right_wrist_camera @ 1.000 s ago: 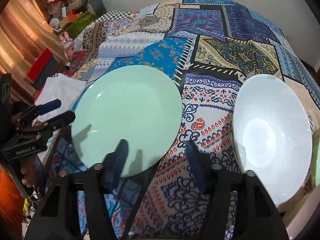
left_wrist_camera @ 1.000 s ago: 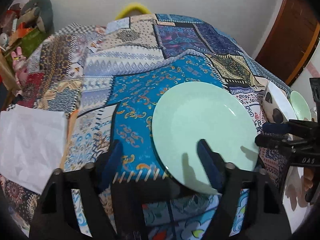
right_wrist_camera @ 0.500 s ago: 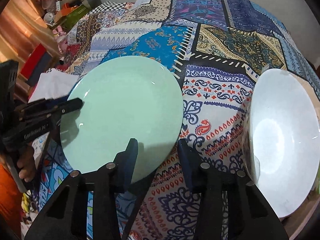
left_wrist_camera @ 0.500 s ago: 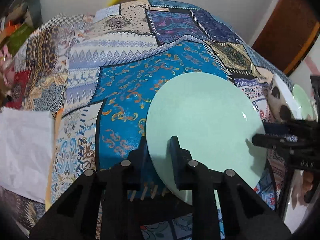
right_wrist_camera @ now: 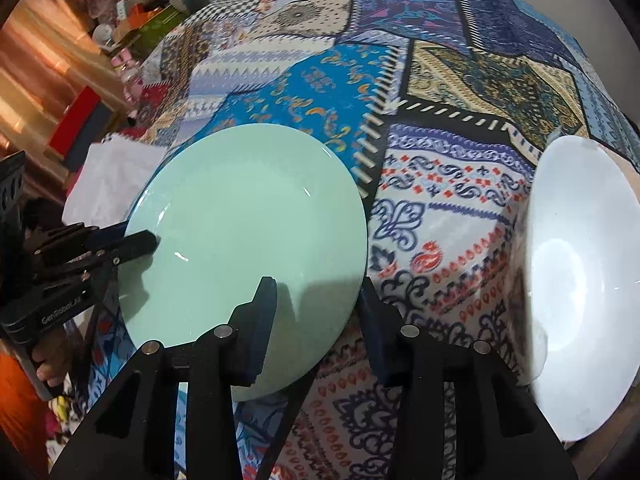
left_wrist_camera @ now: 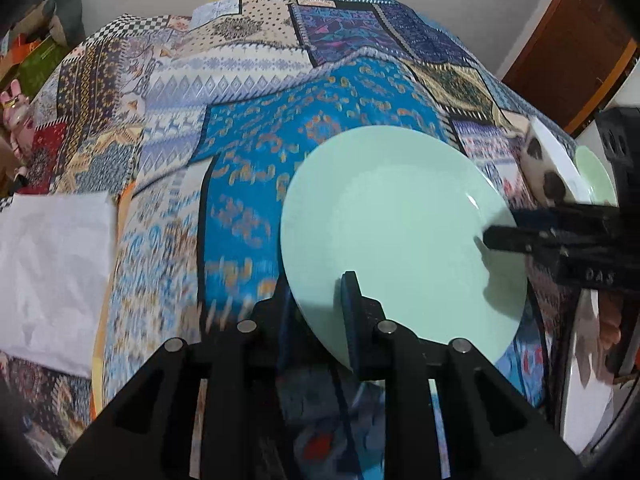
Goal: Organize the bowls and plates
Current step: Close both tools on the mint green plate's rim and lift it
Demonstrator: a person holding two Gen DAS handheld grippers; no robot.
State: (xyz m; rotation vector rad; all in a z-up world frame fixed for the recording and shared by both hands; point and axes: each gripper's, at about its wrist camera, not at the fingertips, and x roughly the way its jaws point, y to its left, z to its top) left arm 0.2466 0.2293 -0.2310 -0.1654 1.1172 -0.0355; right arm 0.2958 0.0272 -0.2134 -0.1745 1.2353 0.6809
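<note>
A pale green plate (left_wrist_camera: 400,232) is held over the patchwork tablecloth (left_wrist_camera: 256,92). My left gripper (left_wrist_camera: 320,304) is shut on its near-left rim. My right gripper (right_wrist_camera: 316,312) is shut on the opposite rim of the same plate (right_wrist_camera: 248,248), one finger above and one below. In the left wrist view the right gripper (left_wrist_camera: 504,236) comes in from the right. In the right wrist view the left gripper (right_wrist_camera: 132,240) comes in from the left. A white bowl (right_wrist_camera: 580,280) stands at the right, and a cow-spotted bowl (left_wrist_camera: 548,168) with a green dish (left_wrist_camera: 596,176) behind it.
A white cloth or paper (left_wrist_camera: 52,276) lies at the table's left edge. Toys and boxes (right_wrist_camera: 140,20) are piled beyond the far left of the table. A brown door (left_wrist_camera: 576,48) stands at the far right.
Both grippers closed on the green plate's rim, from wide open a second ago. The plate now appears tilted and lifted off the cloth.
</note>
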